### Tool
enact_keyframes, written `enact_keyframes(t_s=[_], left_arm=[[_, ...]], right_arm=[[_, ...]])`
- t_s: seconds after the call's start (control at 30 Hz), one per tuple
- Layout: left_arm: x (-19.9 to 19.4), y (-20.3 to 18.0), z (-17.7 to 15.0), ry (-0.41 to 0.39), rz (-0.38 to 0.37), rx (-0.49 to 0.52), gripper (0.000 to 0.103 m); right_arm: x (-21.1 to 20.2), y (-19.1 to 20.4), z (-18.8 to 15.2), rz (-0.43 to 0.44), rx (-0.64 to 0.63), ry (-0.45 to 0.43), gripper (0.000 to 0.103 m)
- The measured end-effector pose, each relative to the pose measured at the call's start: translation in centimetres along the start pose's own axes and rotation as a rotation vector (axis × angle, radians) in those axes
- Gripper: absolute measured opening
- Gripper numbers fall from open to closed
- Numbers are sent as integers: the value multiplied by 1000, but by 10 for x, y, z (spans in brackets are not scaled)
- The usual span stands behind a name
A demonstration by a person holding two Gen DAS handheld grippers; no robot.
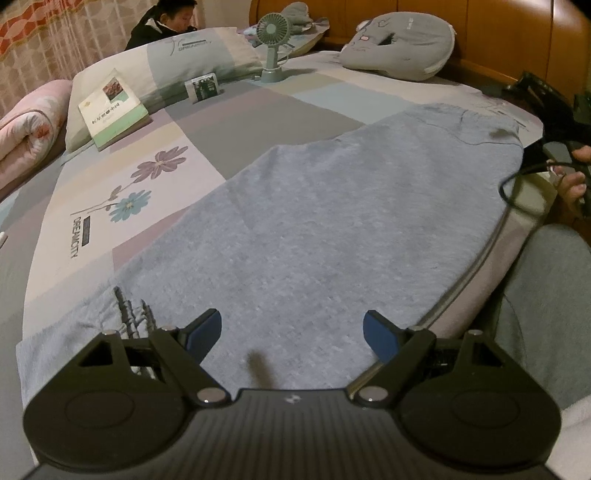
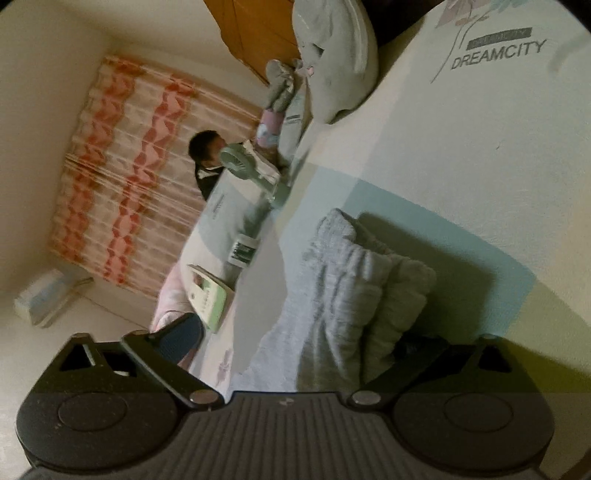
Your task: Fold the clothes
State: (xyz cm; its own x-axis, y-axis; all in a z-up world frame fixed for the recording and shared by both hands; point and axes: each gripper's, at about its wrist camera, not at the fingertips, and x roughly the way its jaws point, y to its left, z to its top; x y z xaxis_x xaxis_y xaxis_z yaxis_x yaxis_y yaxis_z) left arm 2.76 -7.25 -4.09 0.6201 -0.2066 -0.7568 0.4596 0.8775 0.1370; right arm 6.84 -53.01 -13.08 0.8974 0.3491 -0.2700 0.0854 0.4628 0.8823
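A grey-blue knit garment (image 1: 314, 221) lies spread flat on the patchwork bed sheet (image 1: 155, 206), with a ribbed hem at the near left. My left gripper (image 1: 291, 334) hovers open just above its near end, nothing between the blue pads (image 1: 205, 332). At the garment's far right corner, a hand (image 1: 572, 181) holds my right gripper (image 1: 546, 107). The right wrist view is rolled sideways. There the right gripper (image 2: 295, 343) stands open, and a bunched, raised fold of the garment (image 2: 354, 280) lies between the jaws and hides the right finger. The left fingertip (image 2: 181, 338) is bare.
Along the far side of the bed are a pillow (image 1: 199, 55), a green-white book (image 1: 110, 110), a small card (image 1: 203, 86), a green desk fan (image 1: 273, 40) and a grey plush cushion (image 1: 402, 44) against the wooden headboard (image 1: 498, 33). A pink quilt (image 1: 29, 129) lies left. Someone sits beyond the bed (image 1: 166, 22). A trouser leg (image 1: 546, 314) is at right.
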Motion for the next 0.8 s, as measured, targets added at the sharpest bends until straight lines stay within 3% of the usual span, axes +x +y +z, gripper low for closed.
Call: enact_keyframes(t_s=[0.03, 0.13, 0.2, 0.3, 0.6, 0.8], left_arm=[[0, 0, 0, 0, 1, -1, 84], [-1, -1, -1, -4, -11, -3, 84], [-2, -3, -2, -6, -15, 4, 84], [-5, -3, -3, -11, -15, 9, 84], [-7, 1, -1, -9, 5, 9, 84], [-11, 6, -3, 0, 19, 41, 84]], right_arm=[[0, -1, 0, -39, -3, -4, 78], [-3, -16, 0, -161, 32, -24, 18], [-8, -29, 1, -96, 69, -30, 19], [-9, -29, 2, -87, 59, -28, 20], [-6, -16, 0, -170, -31, -16, 22], [1, 19, -8, -305, -241, 1, 26]])
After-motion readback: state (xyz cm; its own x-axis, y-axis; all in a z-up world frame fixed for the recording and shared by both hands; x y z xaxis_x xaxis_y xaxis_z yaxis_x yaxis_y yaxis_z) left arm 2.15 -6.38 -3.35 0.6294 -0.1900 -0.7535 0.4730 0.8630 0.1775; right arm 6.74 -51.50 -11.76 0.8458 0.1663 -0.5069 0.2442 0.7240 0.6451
